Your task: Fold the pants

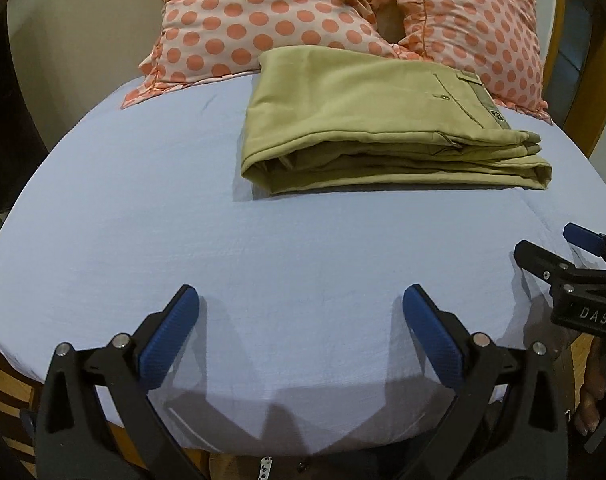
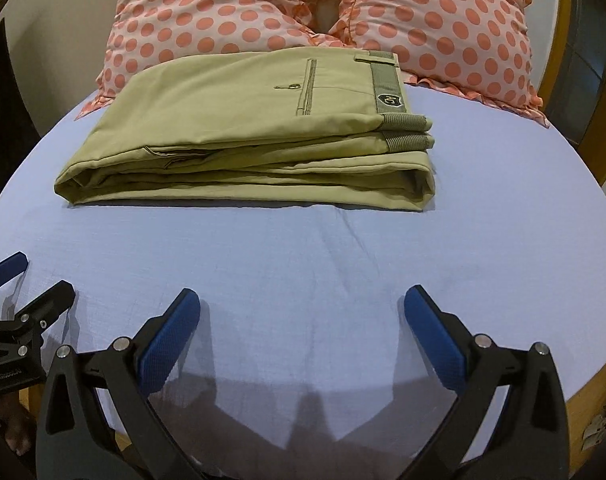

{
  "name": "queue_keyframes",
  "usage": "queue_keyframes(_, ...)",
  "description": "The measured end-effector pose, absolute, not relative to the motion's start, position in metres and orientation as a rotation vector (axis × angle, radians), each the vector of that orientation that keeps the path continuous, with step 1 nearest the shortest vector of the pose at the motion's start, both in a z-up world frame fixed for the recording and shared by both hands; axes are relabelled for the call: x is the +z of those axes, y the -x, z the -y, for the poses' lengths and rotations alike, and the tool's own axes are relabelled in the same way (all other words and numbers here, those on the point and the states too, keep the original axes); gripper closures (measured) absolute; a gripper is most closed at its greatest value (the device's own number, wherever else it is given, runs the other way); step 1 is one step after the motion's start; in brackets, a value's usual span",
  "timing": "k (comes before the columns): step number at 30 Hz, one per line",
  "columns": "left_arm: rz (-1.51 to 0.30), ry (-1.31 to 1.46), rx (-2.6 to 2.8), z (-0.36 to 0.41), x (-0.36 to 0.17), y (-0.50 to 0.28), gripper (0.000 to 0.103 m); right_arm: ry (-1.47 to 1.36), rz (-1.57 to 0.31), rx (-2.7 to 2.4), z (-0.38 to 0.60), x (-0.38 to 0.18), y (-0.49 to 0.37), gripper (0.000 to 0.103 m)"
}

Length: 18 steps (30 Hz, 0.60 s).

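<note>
- The pants (image 2: 239, 128) lie folded into a compact stack on the far part of the bed (image 2: 303, 264), against the dotted pillows (image 2: 443, 28).
- Left gripper (image 1: 301, 304) and right gripper (image 2: 302, 304) hover near, jaws spread, grasping nothing.
- Folding looks complete; at most, a squaring of edges remains.

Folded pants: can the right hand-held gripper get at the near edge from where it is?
Probably yes. The right hand-held gripper is open and empty, and only bare blue sheet lies between it and the folded pants. The left hand-held gripper sits off to the side, not in the path.
</note>
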<state>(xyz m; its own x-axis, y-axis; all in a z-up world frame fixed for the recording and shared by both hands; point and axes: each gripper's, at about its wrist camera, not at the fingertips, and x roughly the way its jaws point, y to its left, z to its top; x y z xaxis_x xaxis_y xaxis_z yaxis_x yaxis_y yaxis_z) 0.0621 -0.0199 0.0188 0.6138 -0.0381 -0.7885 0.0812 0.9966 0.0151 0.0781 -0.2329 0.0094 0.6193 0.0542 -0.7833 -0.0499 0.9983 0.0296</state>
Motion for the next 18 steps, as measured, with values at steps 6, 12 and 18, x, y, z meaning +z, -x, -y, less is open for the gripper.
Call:
queue_keyframes(6, -0.904, -0.054, -0.071, 0.0191, 0.0190, -0.0620, 0.002, -0.005, -0.906, 0.058, 0.2331, 0.0093, -0.0775, 0.001)
queue_keyframes(12, -0.904, -0.055, -0.071, 0.0184, 0.0188, -0.0623, 0.002, -0.007, -0.908, 0.053, 0.2320, 0.0089, -0.0774, 0.001)
queue_keyframes(18, -0.904, -0.054, -0.071, 0.0183, 0.0189, -0.0624, 0.002, -0.008, -0.907, 0.052, 0.2316, 0.0088, -0.0774, 0.001)
